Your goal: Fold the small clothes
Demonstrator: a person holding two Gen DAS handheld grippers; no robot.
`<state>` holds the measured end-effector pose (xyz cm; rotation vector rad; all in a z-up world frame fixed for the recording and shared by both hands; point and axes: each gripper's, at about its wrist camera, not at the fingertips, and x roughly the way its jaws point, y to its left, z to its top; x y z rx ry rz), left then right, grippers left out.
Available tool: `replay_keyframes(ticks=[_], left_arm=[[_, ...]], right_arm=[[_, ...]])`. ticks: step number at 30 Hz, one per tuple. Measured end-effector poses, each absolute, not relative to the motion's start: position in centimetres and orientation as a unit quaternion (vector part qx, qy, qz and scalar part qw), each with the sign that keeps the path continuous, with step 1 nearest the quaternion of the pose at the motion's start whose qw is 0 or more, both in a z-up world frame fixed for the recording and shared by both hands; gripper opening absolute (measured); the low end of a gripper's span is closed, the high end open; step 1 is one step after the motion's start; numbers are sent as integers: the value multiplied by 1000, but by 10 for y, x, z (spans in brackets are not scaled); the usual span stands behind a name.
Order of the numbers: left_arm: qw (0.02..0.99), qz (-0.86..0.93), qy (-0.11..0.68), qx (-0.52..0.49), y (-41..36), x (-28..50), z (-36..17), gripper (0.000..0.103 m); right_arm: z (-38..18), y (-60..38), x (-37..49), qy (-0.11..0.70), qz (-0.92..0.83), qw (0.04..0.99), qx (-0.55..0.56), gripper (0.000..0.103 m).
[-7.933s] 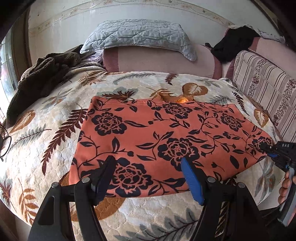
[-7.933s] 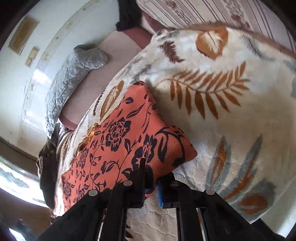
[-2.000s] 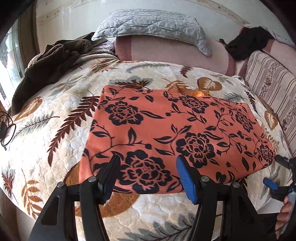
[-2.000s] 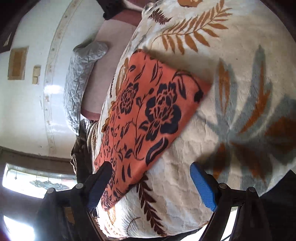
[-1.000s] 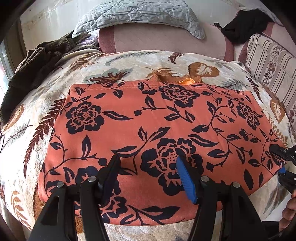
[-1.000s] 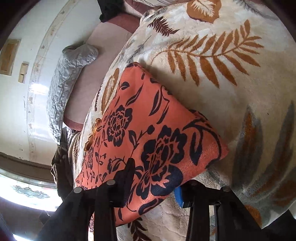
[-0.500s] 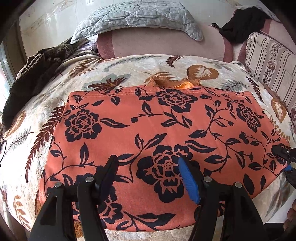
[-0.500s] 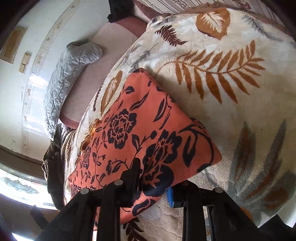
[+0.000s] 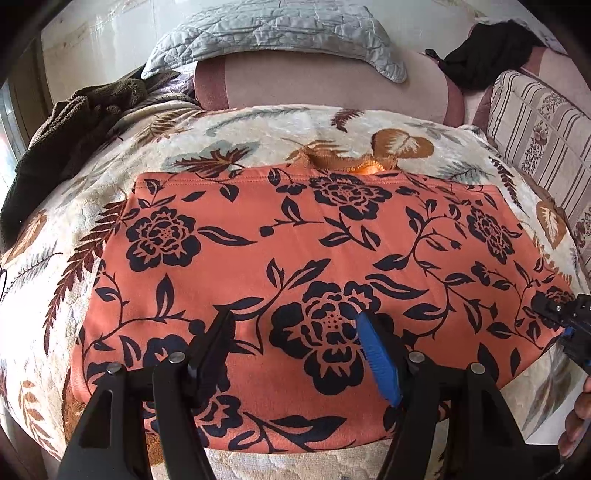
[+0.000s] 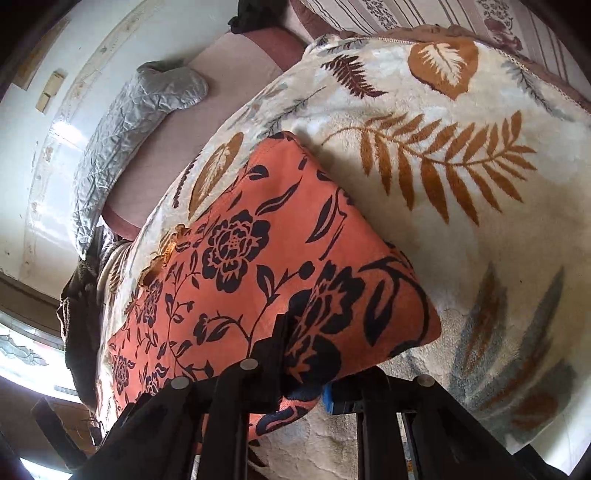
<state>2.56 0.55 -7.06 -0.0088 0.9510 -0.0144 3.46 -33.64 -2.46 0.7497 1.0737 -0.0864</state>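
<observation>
Orange black-flowered fleece garment (image 9: 303,258) spread flat on leaf-patterned blanket (image 9: 258,136): right gripper (image 10: 306,384) is closing on 1 corner, left gripper (image 9: 299,347) held wide above; both layers should be caught.

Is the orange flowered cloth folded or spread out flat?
Folded: the orange flowered cloth lies as a neat rectangle with a doubled near edge.

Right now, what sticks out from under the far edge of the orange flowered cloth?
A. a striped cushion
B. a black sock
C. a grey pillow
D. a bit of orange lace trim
D: a frilly strip of orange trim peeks out past the far hem of the cloth; the grey pillow and the striped cushion lie well apart from it.
</observation>
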Motion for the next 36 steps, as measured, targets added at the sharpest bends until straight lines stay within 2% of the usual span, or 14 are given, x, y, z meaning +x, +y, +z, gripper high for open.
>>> replay_keyframes(ticks=[2, 4, 8, 11, 12, 13, 15, 19, 22, 25, 34, 36], left_arm=[[882, -10, 471, 5, 3, 29, -81, 69], [878, -5, 479, 16, 0, 32, -92, 71], [878, -3, 479, 16, 0, 33, -89, 71], [878, -5, 479, 18, 0, 33, -88, 71], [878, -5, 479, 17, 0, 33, -88, 71], [877, -4, 480, 17, 0, 33, -88, 71], [876, -3, 482, 15, 0, 32, -85, 71], [886, -3, 464, -3, 5, 22, -70, 71], [873, -5, 488, -1, 3, 28, -85, 71], [877, -2, 481, 19, -1, 27, -90, 72], [876, -3, 482, 7, 1, 28, -83, 73], [888, -2, 460, 4, 2, 22, -72, 73]], right_arm=[[-36, -344, 33, 505, -43, 770, 388, 23], [-43, -351, 28, 497, -40, 755, 425, 33], [-45, -355, 29, 494, -33, 744, 449, 35], [-45, -355, 30, 492, -36, 744, 452, 35], [-43, -353, 32, 496, -37, 750, 437, 31], [-40, -350, 34, 499, -40, 759, 415, 23], [-31, -343, 37, 501, -43, 776, 381, 20], [-25, -337, 39, 500, -46, 788, 357, 19], [-37, -342, 37, 504, -45, 768, 393, 24], [-44, -350, 34, 502, -41, 755, 419, 25], [-30, -335, 44, 510, -46, 781, 357, 20], [-24, -333, 42, 503, -45, 787, 353, 20]])
